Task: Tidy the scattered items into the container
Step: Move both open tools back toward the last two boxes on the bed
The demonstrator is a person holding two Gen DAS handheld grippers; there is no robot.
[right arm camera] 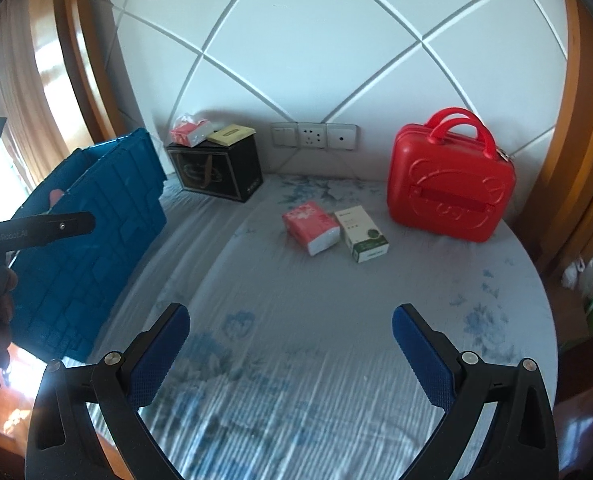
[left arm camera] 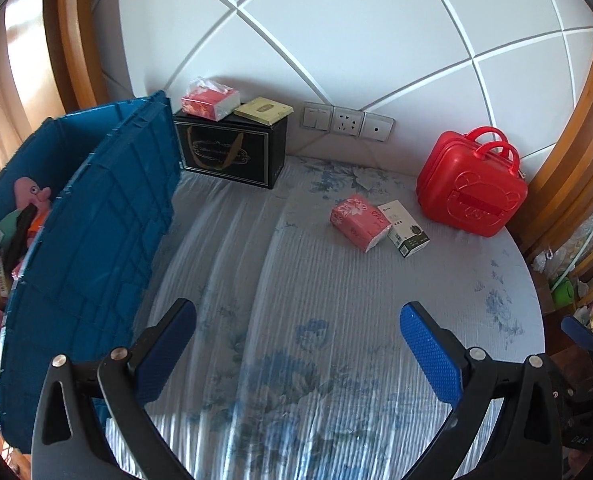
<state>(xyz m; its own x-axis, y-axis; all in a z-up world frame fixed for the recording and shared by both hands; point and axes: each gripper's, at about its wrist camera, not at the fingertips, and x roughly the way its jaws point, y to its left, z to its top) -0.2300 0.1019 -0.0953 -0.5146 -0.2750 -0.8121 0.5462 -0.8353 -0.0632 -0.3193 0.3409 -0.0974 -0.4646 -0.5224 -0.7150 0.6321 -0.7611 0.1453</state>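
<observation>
A blue crate [left arm camera: 96, 216] [right arm camera: 92, 232] stands at the left on the bed, with toys and packets inside [left arm camera: 20, 232]. A pink tissue pack [left arm camera: 358, 220] [right arm camera: 311, 227] and a white-and-green box [left arm camera: 405, 229] [right arm camera: 361, 234] lie side by side on the floral sheet, right of centre. A red case [left arm camera: 470, 188] [right arm camera: 450, 192] stands behind them at the right. My left gripper [left arm camera: 298, 336] is open and empty above the sheet. My right gripper [right arm camera: 290, 338] is open and empty too, well short of the pack and box.
A black box [left arm camera: 232, 152] [right arm camera: 216, 174] sits against the padded headboard, with a red tissue pack [left arm camera: 210, 100] and a yellow box [left arm camera: 263, 111] on top. Wall sockets [left arm camera: 346, 122] are behind. The bed's rounded edge drops off at the right; the other gripper [right arm camera: 0, 236] shows at left.
</observation>
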